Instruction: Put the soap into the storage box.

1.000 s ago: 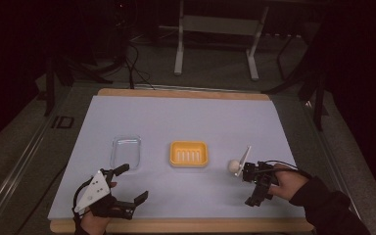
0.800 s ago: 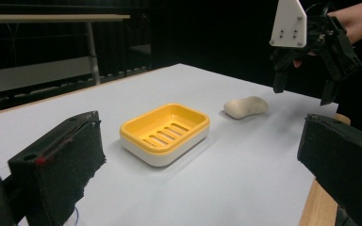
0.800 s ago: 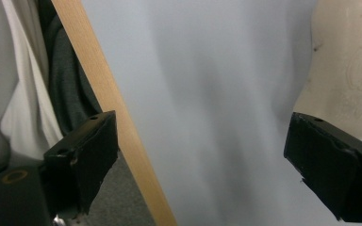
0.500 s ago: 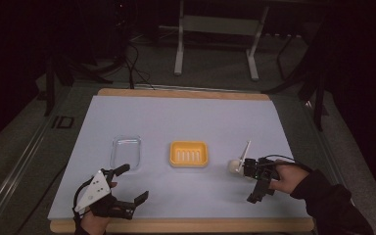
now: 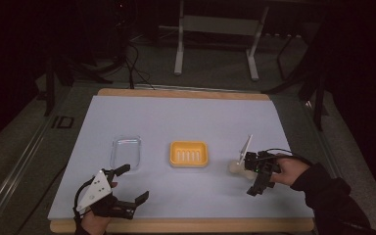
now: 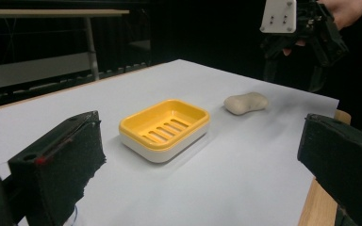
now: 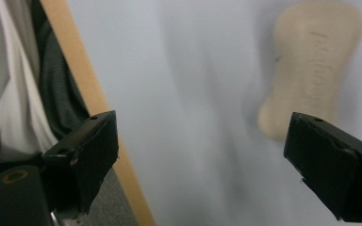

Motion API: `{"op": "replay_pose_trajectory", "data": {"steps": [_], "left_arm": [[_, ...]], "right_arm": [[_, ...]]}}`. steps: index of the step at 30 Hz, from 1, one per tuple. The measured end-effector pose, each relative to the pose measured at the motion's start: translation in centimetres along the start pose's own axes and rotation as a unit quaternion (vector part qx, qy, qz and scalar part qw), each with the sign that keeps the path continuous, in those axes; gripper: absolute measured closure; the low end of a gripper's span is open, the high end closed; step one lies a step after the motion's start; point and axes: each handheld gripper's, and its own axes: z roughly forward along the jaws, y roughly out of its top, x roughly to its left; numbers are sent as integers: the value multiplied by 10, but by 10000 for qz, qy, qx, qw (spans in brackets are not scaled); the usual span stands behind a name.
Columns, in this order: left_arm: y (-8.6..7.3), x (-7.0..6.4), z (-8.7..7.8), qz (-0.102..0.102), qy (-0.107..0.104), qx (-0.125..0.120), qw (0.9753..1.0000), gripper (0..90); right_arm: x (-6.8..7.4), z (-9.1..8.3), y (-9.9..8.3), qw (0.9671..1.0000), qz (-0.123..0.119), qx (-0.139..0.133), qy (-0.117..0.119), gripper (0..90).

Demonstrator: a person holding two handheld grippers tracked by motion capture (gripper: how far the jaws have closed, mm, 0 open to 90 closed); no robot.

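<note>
Soap [image 5: 237, 168] (a pale, waisted bar) is lying flat on the white table [image 5: 186, 117], just right of the yellow soap dish [image 5: 189, 153] and apart from it, with the right gripper [image 5: 255, 182] hanging close beside it, jaws spread wide and holding nothing. Over at the near left corner the left gripper [image 5: 134, 185] is hovering low with its jaws likewise wide apart and empty, pointing toward the dish, while a clear plastic lid [image 5: 126, 151] is sitting on the table just beyond it, left of the dish.
</note>
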Motion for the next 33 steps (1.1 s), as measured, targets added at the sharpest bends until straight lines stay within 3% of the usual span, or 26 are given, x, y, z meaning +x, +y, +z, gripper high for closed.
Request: {"op": "replay_pose_trajectory", "data": {"steps": [12, 15, 17, 20, 27, 33], "left_arm": [[0, 0, 0, 17, 6, -11, 10000, 11], [0, -1, 0, 28, 6, -6, 10000, 11], [0, -1, 1, 38, -6, 1, 10000, 11], [0, -1, 0, 48, -25, 1, 10000, 11], [0, -1, 0, 43, -43, -4, 10000, 11], [0, -2, 0, 40, -50, -5, 10000, 11]], "right_arm": [[-19, -6, -4, 9990, 100, -417, -150, 106], [-21, -7, -4, 9984, 77, -537, -164, 106], [-21, -8, -3, 9968, 43, -699, -379, 132], [-23, -8, -2, 9963, -59, -794, -335, 134], [-27, -4, 0, 9948, -132, -857, -528, 138], [-35, 5, -2, 9935, -215, -985, -532, 181]]}}
